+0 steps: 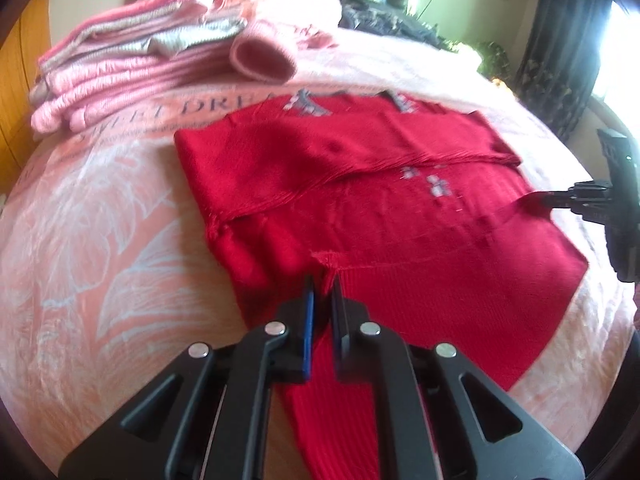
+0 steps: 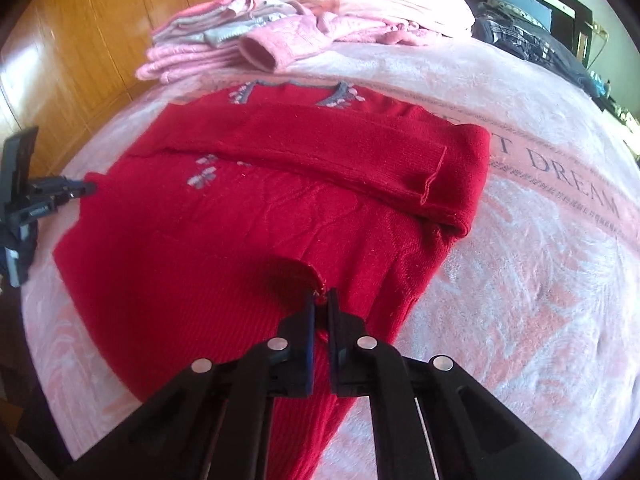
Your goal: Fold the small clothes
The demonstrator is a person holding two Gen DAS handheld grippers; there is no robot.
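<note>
A red knit sweater (image 1: 380,208) with grey neck trim and small embroidered flowers lies flat on the pink blanket, its sleeves folded across the chest. My left gripper (image 1: 323,284) is shut on a pinch of the sweater's ribbed lower hem, and the cloth rises between its fingers. The right gripper (image 1: 534,199) shows at the right edge, its tips on the sweater's side. In the right wrist view my right gripper (image 2: 321,300) is shut on the hem of the sweater (image 2: 240,220). The left gripper (image 2: 90,188) touches the sweater's left edge.
A stack of folded pink clothes (image 1: 132,72) sits at the back left of the bed, just beyond the collar. The pink blanket (image 2: 540,280) reads "SWEET DREAM". A wooden wardrobe (image 2: 80,40) stands to the left, and dark clothes (image 2: 532,44) lie at the back right.
</note>
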